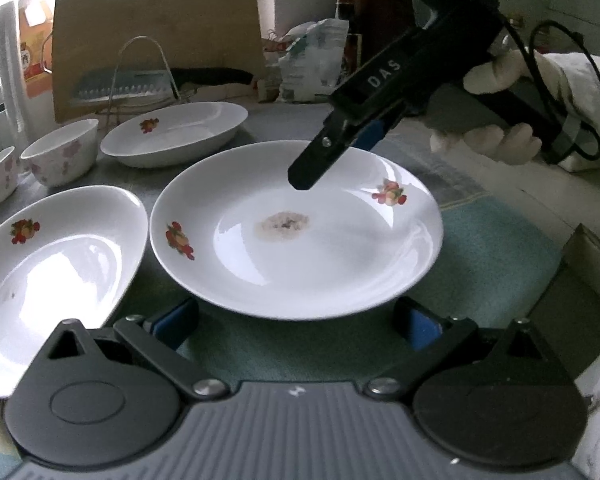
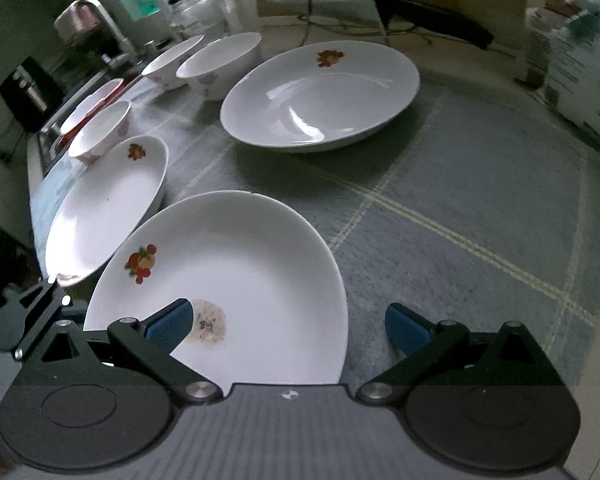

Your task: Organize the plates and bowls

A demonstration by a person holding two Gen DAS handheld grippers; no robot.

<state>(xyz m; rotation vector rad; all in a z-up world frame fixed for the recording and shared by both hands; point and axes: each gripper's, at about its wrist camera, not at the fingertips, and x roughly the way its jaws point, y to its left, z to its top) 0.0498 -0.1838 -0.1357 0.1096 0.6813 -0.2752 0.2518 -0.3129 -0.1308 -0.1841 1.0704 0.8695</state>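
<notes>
We see our left gripper (image 1: 296,320) spread wide and empty, low over the grey-green checked cloth (image 1: 480,264), its blue pads just short of the near rim of the round white plate with fruit decals and a brown stain in its middle (image 1: 300,240). Our right gripper (image 2: 288,320) is spread too, holding nothing, its left blue pad (image 2: 170,326) above that stained plate. A second fruit-printed plate (image 1: 56,256) lies just beside it, a third (image 1: 176,132) farther back, near the white flowered bowls (image 1: 62,150)
</notes>
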